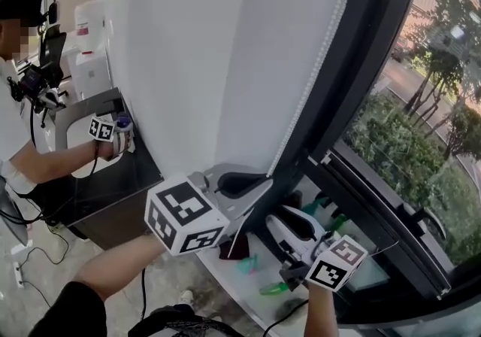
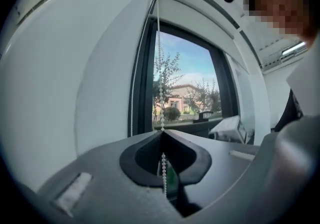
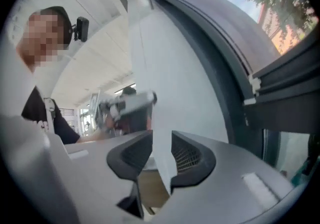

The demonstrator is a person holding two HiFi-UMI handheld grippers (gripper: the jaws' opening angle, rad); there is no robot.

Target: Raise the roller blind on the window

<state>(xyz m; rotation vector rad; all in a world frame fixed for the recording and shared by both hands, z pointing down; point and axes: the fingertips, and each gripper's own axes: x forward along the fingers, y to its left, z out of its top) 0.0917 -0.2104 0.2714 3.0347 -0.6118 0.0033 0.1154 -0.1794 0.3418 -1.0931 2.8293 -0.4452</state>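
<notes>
Left gripper (image 2: 162, 135) is clenched: its fingers (image 2: 145, 155) meet at the tips with the chain (image 2: 159, 63) pinched between them, 1 strand of white beads hanging on below the tips. Right gripper (image 3: 161, 140) sits lower and to the right in the head view, well off the chain. Its fingers (image 3: 192, 155) are spread and grasping nothing, with only the edge of a white panel (image 3: 150, 93) showing in the gap.

From the pinch the chain climbs along the dark window frame (image 1: 353, 65) to the left end of a pale band (image 2: 200, 15) above the glass. Under the 2 grippers runs a white sill (image 1: 225, 275) with small green items too blurred to name. The wide white wall (image 1: 173, 42) fills the left, and trees (image 1: 443, 95) and a building stand outside.

Farther left there's a dark desk (image 1: 113, 185), and 1 other person (image 1: 19, 132) beside it holding another gripper with a marker cube (image 1: 101, 130).
</notes>
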